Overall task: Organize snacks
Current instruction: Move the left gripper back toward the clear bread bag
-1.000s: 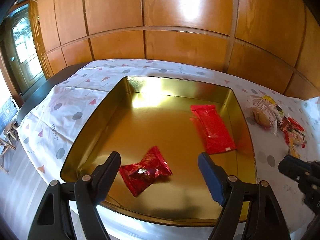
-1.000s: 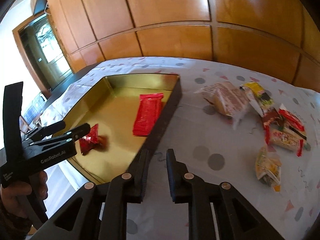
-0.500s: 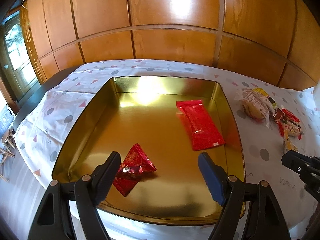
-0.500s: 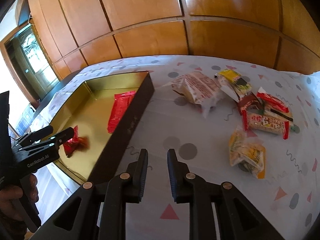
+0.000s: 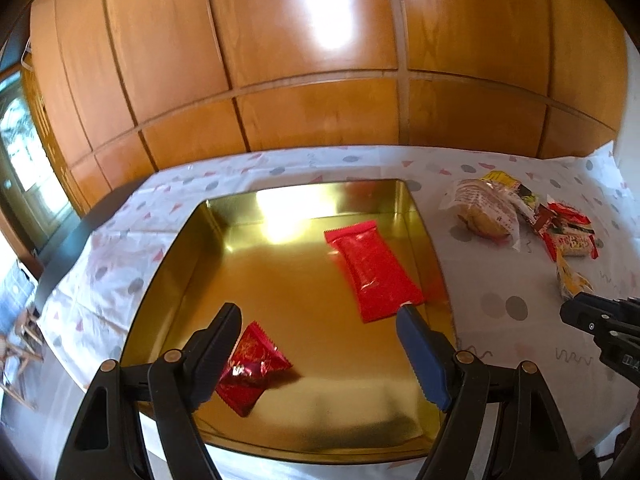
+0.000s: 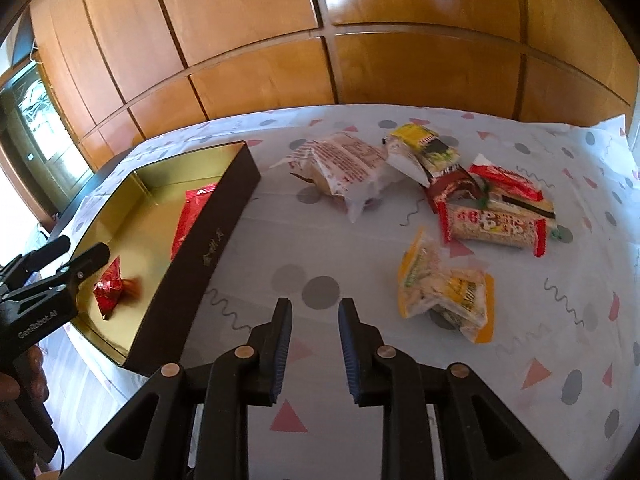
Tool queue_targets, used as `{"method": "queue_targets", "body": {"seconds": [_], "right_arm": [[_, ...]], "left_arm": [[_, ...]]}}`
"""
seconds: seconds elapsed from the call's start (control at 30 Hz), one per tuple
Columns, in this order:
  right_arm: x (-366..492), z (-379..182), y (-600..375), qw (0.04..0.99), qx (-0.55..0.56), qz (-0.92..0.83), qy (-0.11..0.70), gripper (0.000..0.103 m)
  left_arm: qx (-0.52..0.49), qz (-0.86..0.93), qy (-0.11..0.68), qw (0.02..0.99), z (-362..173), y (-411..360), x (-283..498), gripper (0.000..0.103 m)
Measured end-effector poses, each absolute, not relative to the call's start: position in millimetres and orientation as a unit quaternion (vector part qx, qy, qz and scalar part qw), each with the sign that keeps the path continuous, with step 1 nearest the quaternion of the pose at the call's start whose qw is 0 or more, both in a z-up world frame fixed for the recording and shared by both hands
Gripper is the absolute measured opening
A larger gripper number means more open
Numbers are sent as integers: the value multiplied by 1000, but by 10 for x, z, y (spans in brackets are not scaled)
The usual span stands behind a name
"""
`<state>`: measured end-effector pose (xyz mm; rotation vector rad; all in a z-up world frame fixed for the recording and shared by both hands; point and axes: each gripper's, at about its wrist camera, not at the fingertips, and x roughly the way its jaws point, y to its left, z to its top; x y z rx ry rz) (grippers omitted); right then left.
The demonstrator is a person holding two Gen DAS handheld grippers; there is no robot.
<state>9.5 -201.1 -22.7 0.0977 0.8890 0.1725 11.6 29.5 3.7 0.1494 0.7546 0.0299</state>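
Moved: right gripper (image 6: 314, 344) swung toward loose snack pile (image 6: 472, 200), jaws just opening, empty.
Left gripper (image 5: 316, 356): wide open, empty.
Done: two red packets (image 5: 372, 268) in gold tin (image 5: 192, 248).
Left: about six.

The right gripper (image 6: 313, 346) now hangs over the patterned tablecloth (image 6: 320, 240) instead of over the tin's (image 6: 224, 216) dark side wall; in its view the tin sits out at 9 o'clock and the loose snack pile (image 6: 460, 196) fills 1 o'clock, with the yellow packet (image 6: 444, 292) close at 2 o'clock. Its jaws have just been opening, a wider gap between them, nothing in it.

In the left gripper's (image 5: 320, 352) view, the small red sweet (image 5: 250, 364) now lies at 7 o'clock, half behind the left finger (image 5: 212, 352), and the long red packet (image 5: 372, 268) touches the right finger's tip. The right gripper (image 5: 600, 320) shows further in at 3 o'clock.
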Motion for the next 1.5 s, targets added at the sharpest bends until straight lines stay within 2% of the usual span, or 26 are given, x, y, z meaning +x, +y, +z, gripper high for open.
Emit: {"method": "queue_targets", "body": {"seconds": [0.9,1.1,1.2,1.37,1.5], "right_arm": [[80,-278,-2371,901,84,45,423,24],[71,-315,-2593,900,103,18,424,26],[55,-340,-2686,899,110,8,425,27],[39,-364,-2809,897,119,-3,425,30],[47,-374,-2879,896,125,-6,427,30]], "left_arm": [[133,-33,357,924,101,-186,127,80],[109,-101,383,911,138,-387,299,80],[90,-126,398,904,149,-487,425,84],[56,-171,425,887,185,-694,730,103],[88,-179,428,881,193,-905,1007,103]]}}
